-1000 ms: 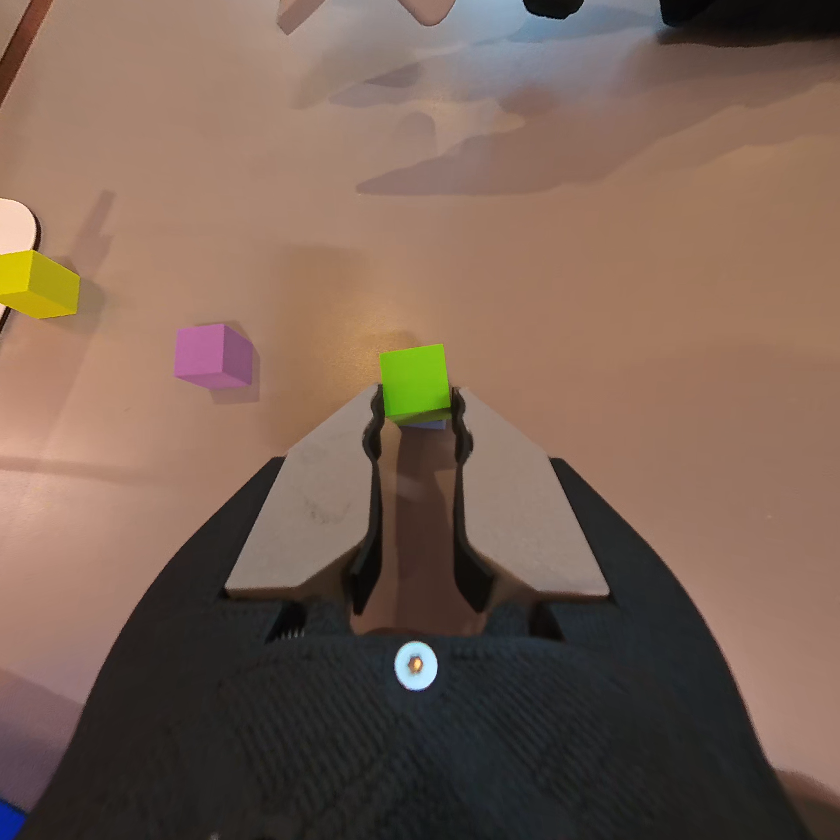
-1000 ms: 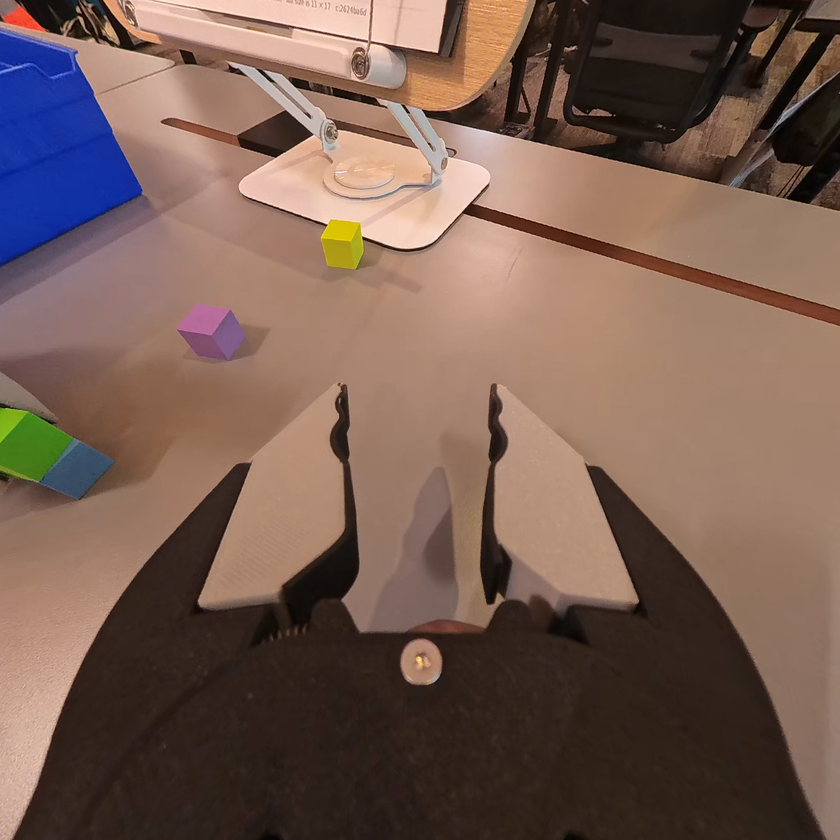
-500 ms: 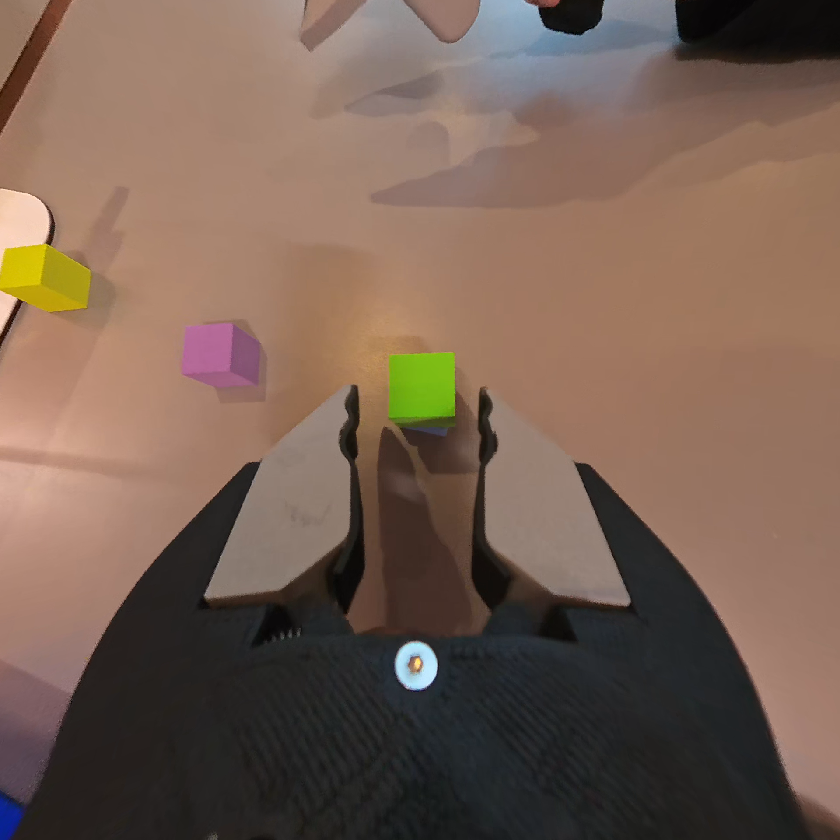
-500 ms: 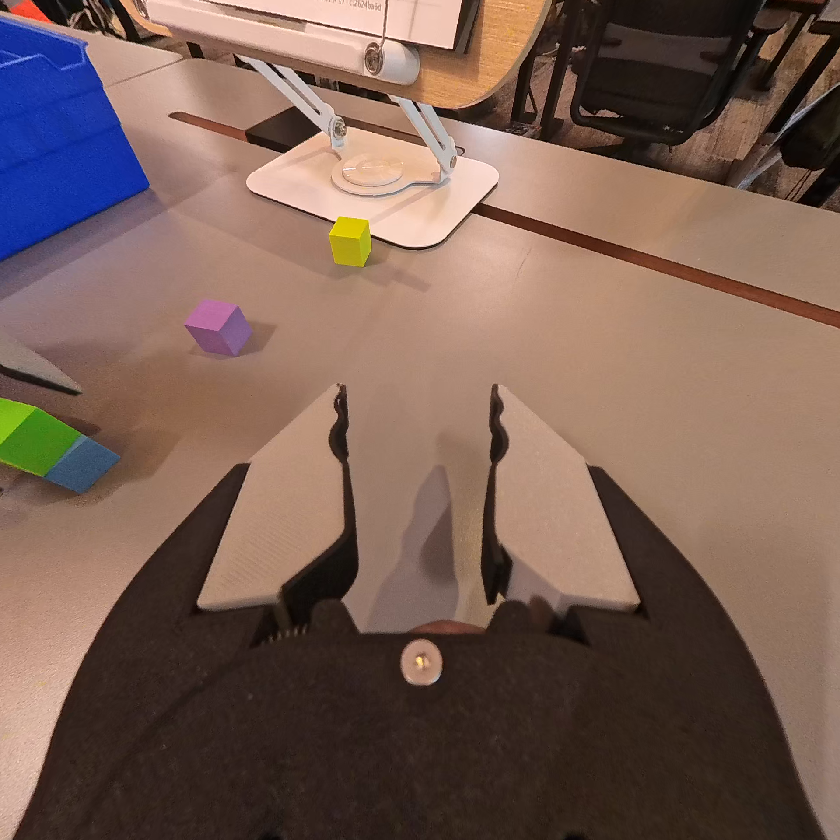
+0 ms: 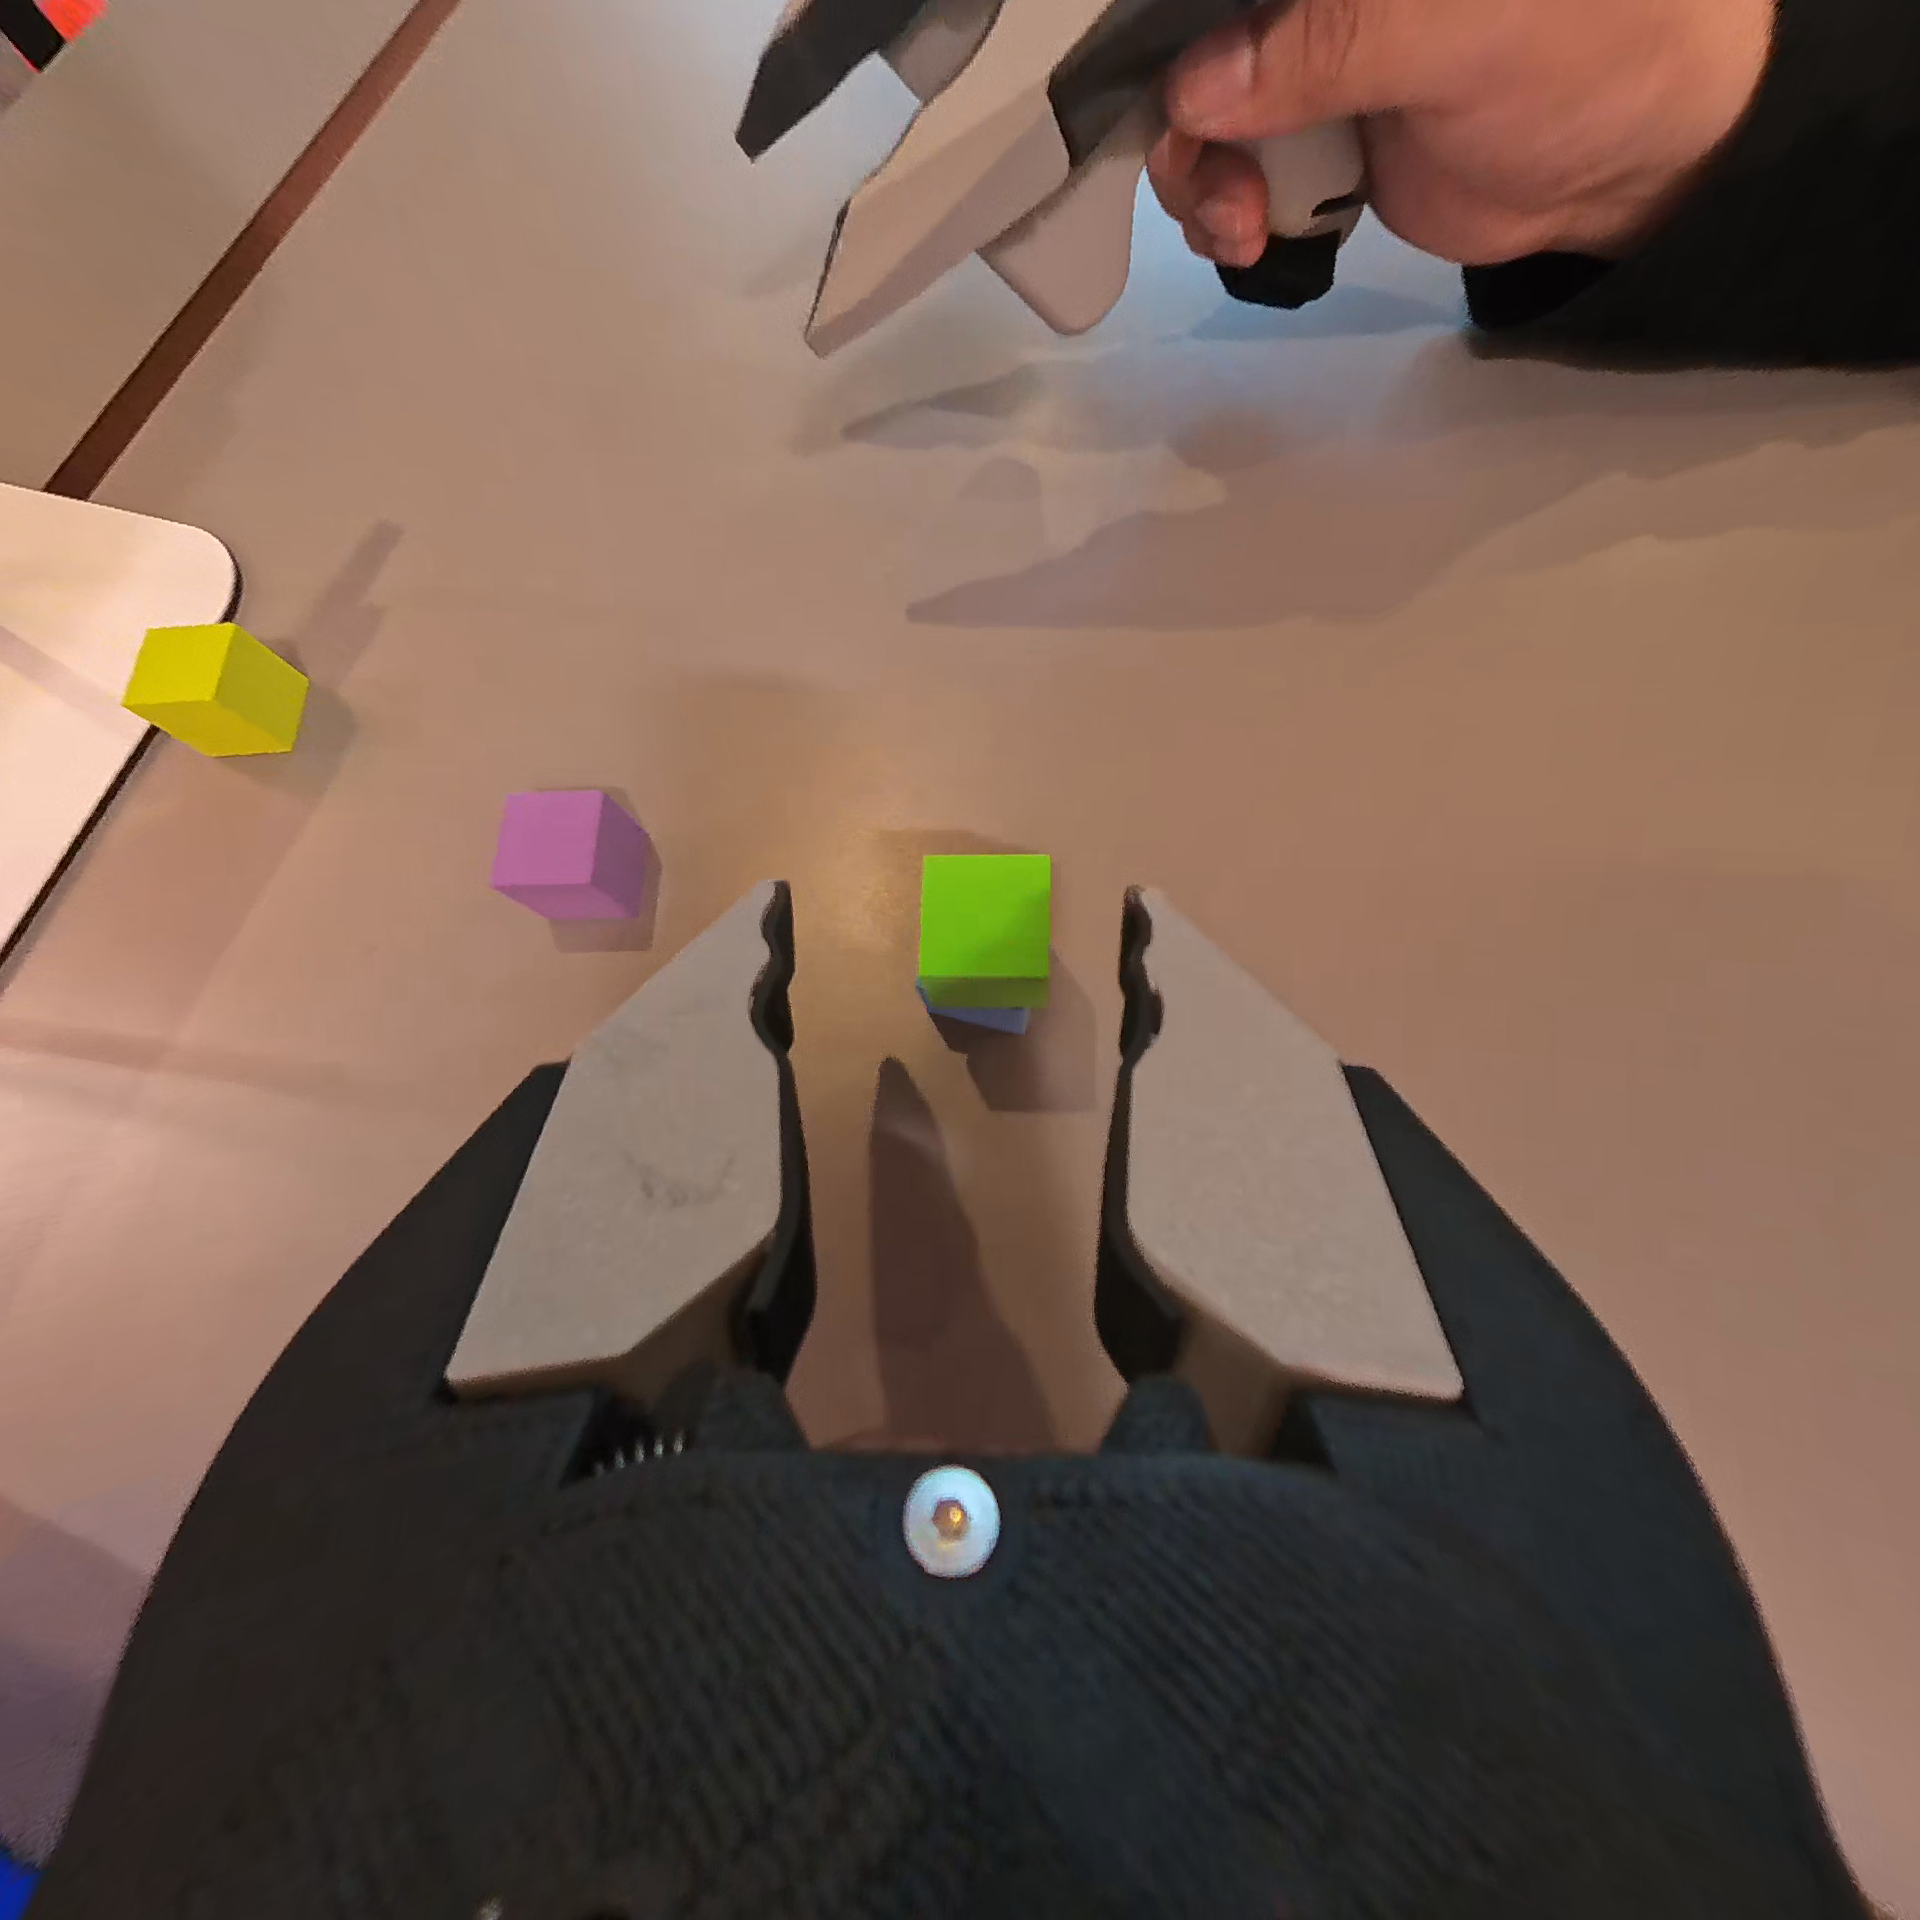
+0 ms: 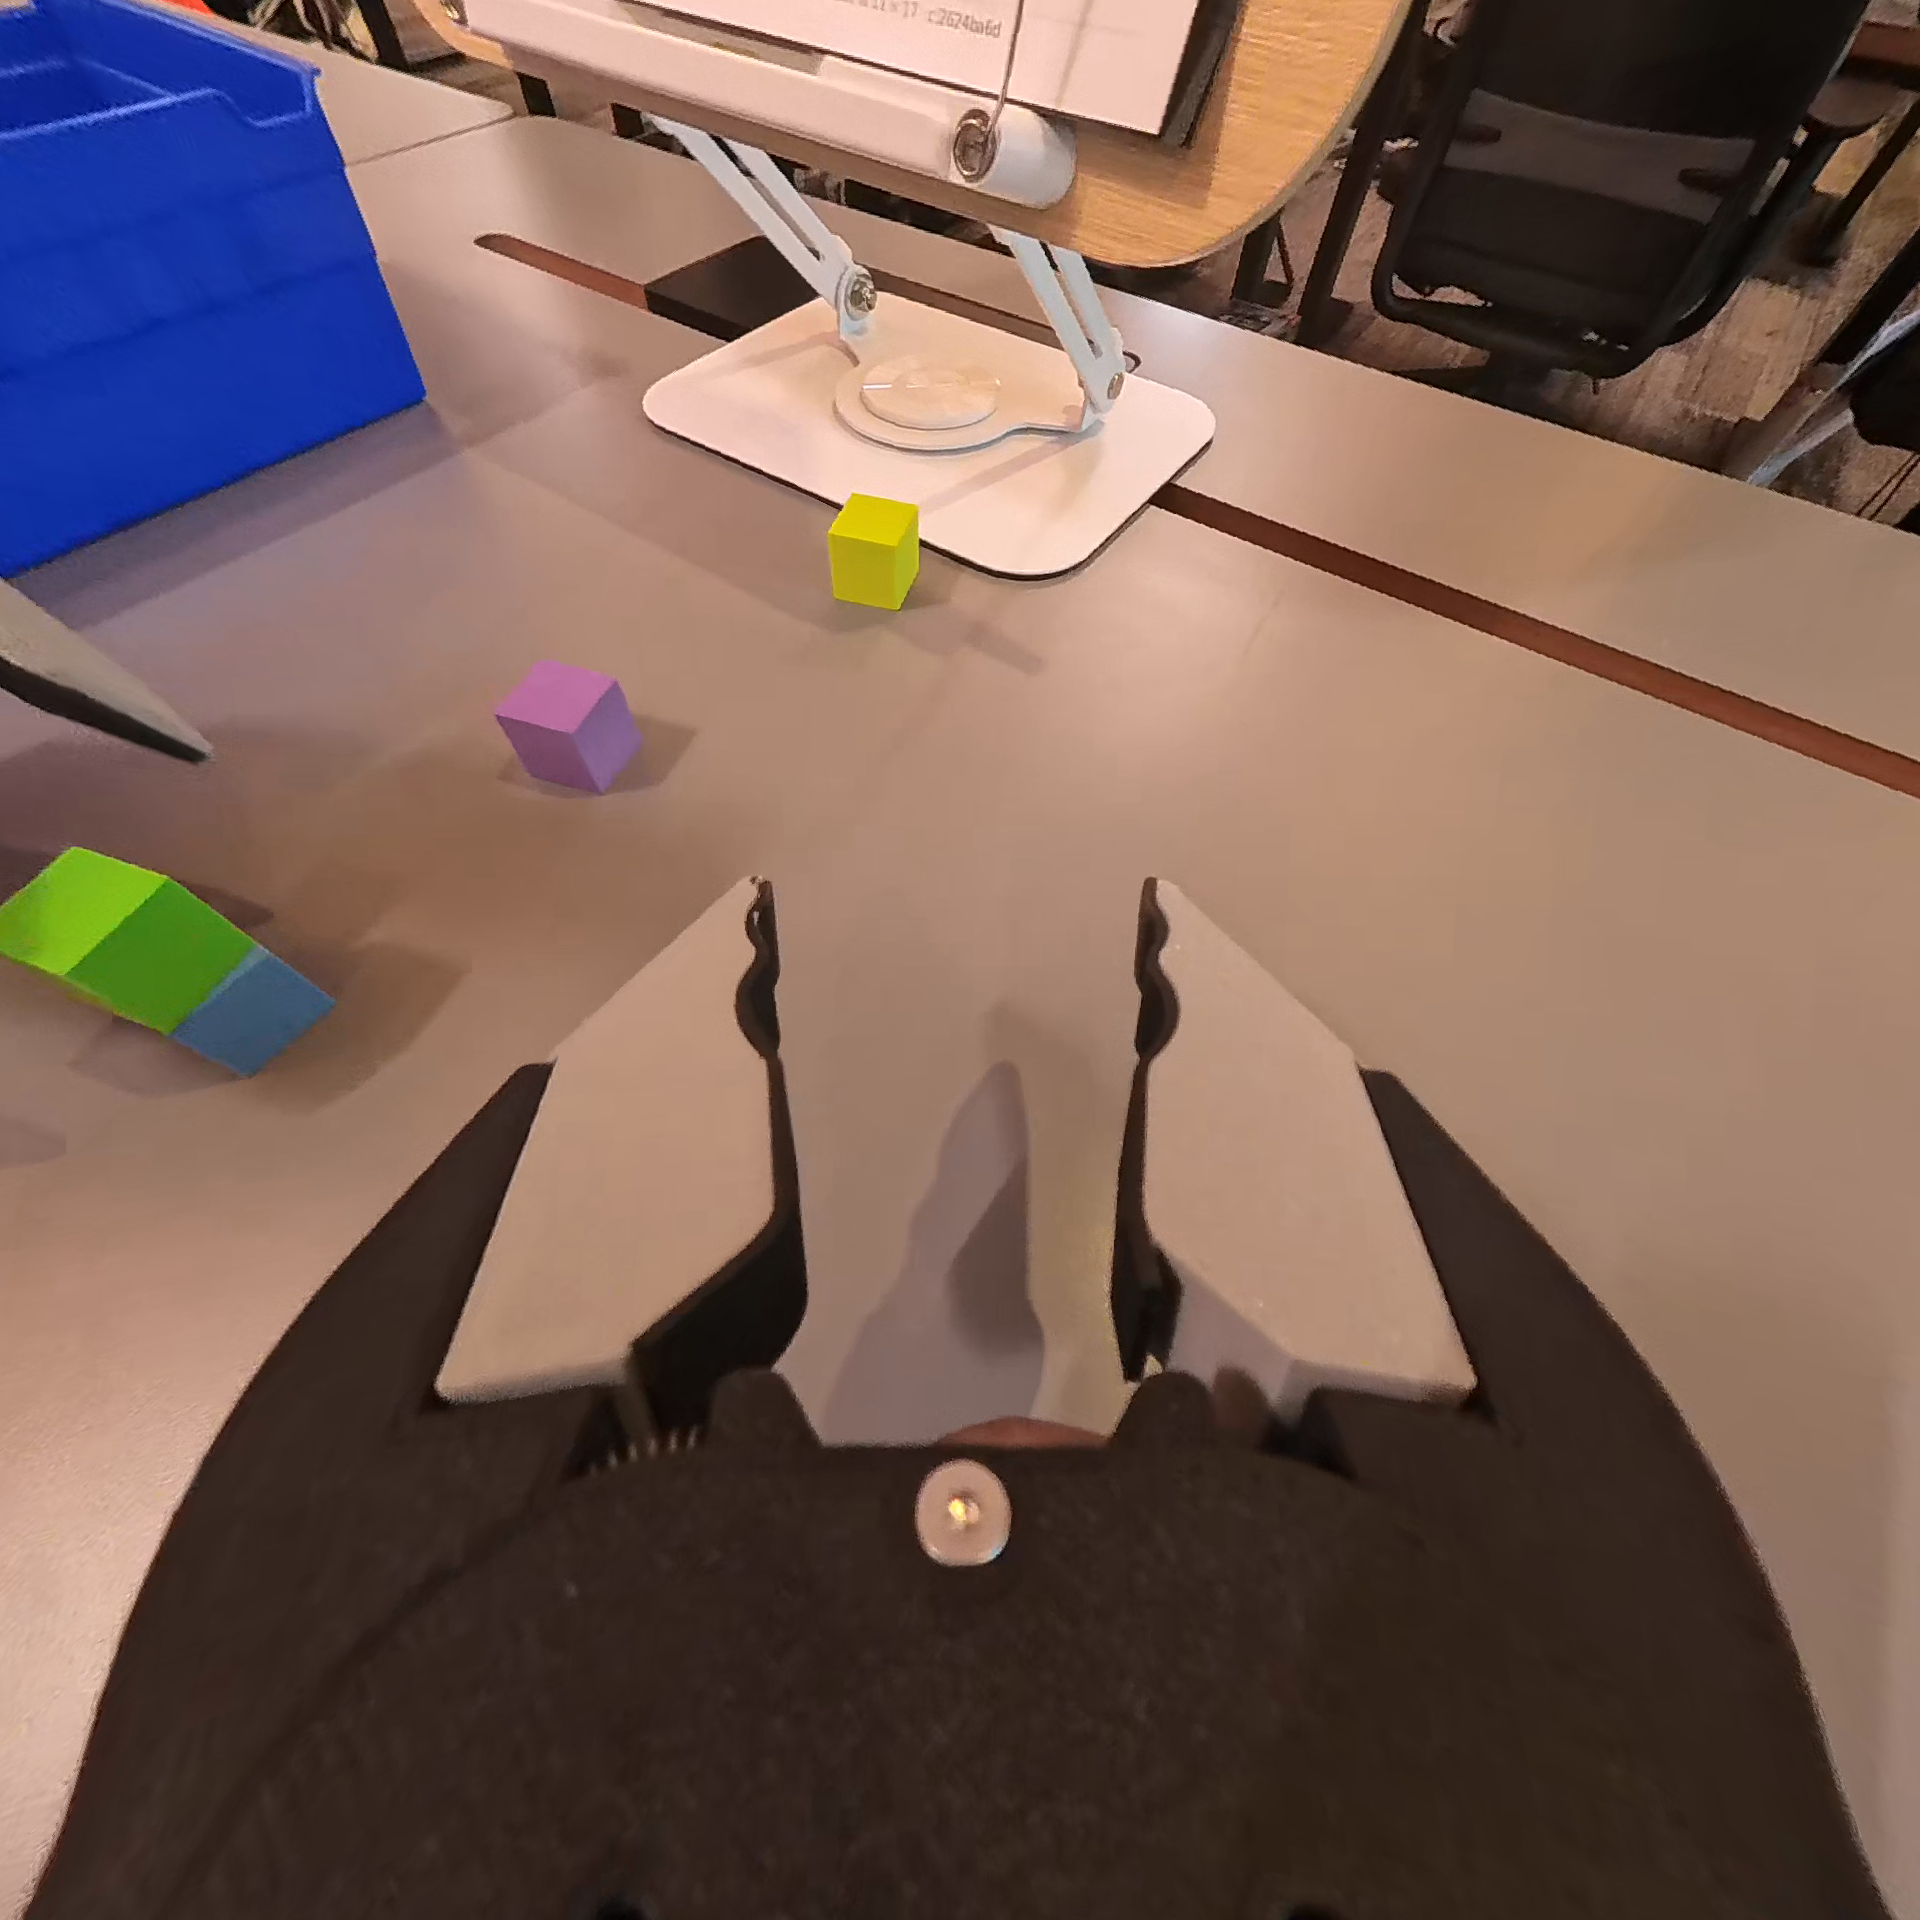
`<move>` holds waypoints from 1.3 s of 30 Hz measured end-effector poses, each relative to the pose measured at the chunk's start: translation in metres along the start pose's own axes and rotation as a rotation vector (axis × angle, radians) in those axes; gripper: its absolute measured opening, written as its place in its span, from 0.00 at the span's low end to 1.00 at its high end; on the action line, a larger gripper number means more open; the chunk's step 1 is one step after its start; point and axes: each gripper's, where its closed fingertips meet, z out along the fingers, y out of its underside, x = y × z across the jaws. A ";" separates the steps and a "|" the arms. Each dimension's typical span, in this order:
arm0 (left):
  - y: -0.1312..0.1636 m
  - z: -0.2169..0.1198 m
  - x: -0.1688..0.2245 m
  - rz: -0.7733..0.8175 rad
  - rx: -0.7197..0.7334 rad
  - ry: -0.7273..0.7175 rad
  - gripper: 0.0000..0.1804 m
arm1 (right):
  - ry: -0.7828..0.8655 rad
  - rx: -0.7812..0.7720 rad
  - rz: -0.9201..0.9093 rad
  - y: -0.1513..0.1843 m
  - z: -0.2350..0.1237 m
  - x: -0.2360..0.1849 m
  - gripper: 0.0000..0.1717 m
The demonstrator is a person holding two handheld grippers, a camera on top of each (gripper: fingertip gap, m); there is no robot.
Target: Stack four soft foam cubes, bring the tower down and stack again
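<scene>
The left gripper (image 5: pixel 956 935) is hanging over the grey-brown tabletop (image 5: pixel 1455 831) with its two pale, wavy-edged fingers (image 5: pixel 665 1122) spread apart, released and gripping nothing. Between the fingertips, but clear of both pads, the bright green foam cube (image 5: pixel 984 914) is sitting on top of the blue foam cube (image 5: pixel 987 1018), of which only a thin edge is showing from above; from the right wrist view the two are reading as a short stack (image 6: pixel 156 956). Just to the left of that stack the purple foam cube (image 5: pixel 569 854) is lying alone on the table, and farther left the yellow foam cube (image 5: pixel 216 688) is resting against the edge of a white flat stand base (image 5: pixel 62 665). The right gripper (image 6: pixel 951 935) is hovering well apart from all the cubes, its jaws likewise spread wide over bare table, with a person's hand (image 5: pixel 1455 114) clasping its handle. A blue plastic bin (image 6: pixel 177 270) is standing at the table's far left.
</scene>
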 end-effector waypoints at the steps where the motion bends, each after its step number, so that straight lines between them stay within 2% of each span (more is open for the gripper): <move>1: -0.002 -0.001 0.000 -0.005 0.014 0.005 0.34 | 0.001 -0.001 -0.002 0.000 0.000 0.000 0.39; 6: -0.016 -0.011 -0.006 -0.057 0.103 -0.008 0.34 | -0.022 0.001 -0.017 0.000 0.000 -0.006 0.40; 10: -0.014 -0.015 -0.014 -0.126 0.118 -0.005 0.36 | -0.183 0.017 -0.075 -0.003 -0.002 -0.040 0.42; 12: -0.010 -0.013 -0.015 -0.144 0.103 -0.003 0.37 | -0.264 0.012 -0.122 -0.001 -0.002 -0.060 0.41; 15: -0.004 -0.009 -0.006 -0.139 0.072 0.051 0.38 | -0.285 -0.011 -0.201 0.006 0.000 -0.075 0.40; 23: 0.017 0.022 0.010 -0.087 -0.079 0.082 0.36 | -0.259 -0.038 -0.209 0.012 0.004 -0.071 0.40; 26: 0.034 0.036 0.008 -0.025 -0.186 0.031 0.28 | -0.262 -0.045 -0.207 0.014 0.005 -0.072 0.40; 28: 0.031 0.037 0.007 -0.003 -0.177 0.014 0.16 | -0.257 -0.047 -0.214 0.014 0.006 -0.072 0.40; 36: 0.019 0.021 -0.018 -0.037 -0.104 -0.107 0.15 | -0.239 -0.070 -0.222 0.019 0.009 -0.070 0.39; 39: 0.016 0.013 -0.042 0.032 -0.118 -0.298 0.16 | -0.233 -0.067 -0.222 0.018 0.009 -0.069 0.38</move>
